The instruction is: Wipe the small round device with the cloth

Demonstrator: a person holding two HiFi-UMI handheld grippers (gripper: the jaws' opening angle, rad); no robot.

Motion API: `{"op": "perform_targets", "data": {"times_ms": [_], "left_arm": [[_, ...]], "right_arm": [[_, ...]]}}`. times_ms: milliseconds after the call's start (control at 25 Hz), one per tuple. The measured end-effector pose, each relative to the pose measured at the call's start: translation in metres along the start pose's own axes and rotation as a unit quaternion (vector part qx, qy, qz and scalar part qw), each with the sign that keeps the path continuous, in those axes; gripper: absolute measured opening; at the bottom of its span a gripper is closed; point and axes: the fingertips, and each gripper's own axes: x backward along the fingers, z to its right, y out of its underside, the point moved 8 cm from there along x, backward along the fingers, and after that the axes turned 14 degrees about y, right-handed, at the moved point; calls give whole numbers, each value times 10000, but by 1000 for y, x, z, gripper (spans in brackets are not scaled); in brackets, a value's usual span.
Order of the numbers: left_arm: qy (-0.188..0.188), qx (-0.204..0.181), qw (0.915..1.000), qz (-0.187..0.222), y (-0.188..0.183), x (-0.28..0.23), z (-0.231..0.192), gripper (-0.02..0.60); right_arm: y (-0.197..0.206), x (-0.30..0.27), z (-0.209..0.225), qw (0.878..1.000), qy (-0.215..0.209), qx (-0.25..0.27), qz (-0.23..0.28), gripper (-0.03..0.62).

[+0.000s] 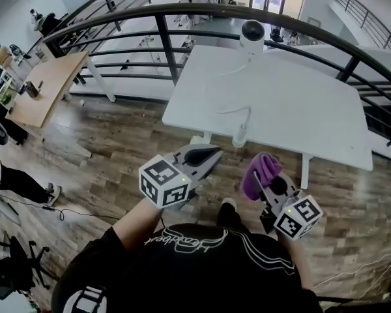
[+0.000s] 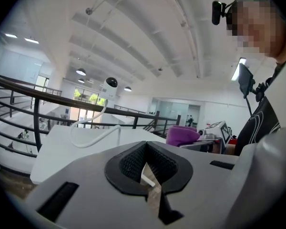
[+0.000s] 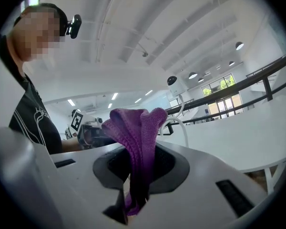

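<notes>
The small round device [image 1: 252,32], a white camera with a black dome, stands at the far edge of the white table [image 1: 313,119], its white cable [image 1: 238,113] trailing toward the near edge. It shows far off as a dark dome [image 2: 111,82] in the left gripper view and as a small dark dome [image 3: 171,80] in the right gripper view. My right gripper [image 1: 268,186] is shut on a purple cloth [image 1: 259,172], which bunches above the jaws as purple folds [image 3: 136,132]. My left gripper [image 1: 208,154] is shut and holds nothing, its jaws closed [image 2: 145,168]. Both are held in front of the table, near my body.
A black curved railing [image 1: 182,15] runs behind the table. A wooden desk [image 1: 49,83] stands at the left on the wood floor. The right gripper with its cloth [image 2: 182,134] is seen from the left gripper view, beyond the white cable [image 2: 93,135].
</notes>
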Motion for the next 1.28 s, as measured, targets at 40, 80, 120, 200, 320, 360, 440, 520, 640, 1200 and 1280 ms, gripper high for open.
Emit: {"op": "perform_targets", "data": {"times_ms": [40,80,120,200,320,360,440,520,640,1200,1280], "left_arm": [[-55,-21,10000,12,-3,-3,-8,6],[-110,-42,9999,43,-7,-6,-16,6],[-157,-55,9998,89,-12,-9,-25,6],[-242,-59,9996,150,-20,-18,-50,8],[-364,-50,9993,86,-35,-34,-96,40],[-410,-52,9991,59,-41,-40,-112,70],[-578,-119,9983,16,-54,-51,-144,104],[-822,-290,9962,-71,-61,-61,-171,145],[-1095,-583,9917,-329,-67,-74,-201,182],[-446,-1315,9765,-1646,-83,-107,-310,190],[-304,-1350,9725,-1871,-76,-115,-322,190]], "right_arm": [[-2,-5,8,10000,-8,-26,4,61],[-5,-12,16,10000,-19,-50,9,61],[-8,-19,24,10000,-29,-68,18,61],[-16,-39,46,10000,-45,-80,35,61],[-35,-74,80,9999,-95,-69,28,61],[-42,-87,91,9999,-113,-59,14,61],[-56,-110,112,9999,-130,-54,-2,61],[-65,-129,132,9999,-141,-79,-2,61],[-73,-150,157,9997,-219,-105,-25,61],[-86,-204,185,9996,-7,-204,-190,61],[-86,-207,186,9996,88,-215,-155,61]]}}
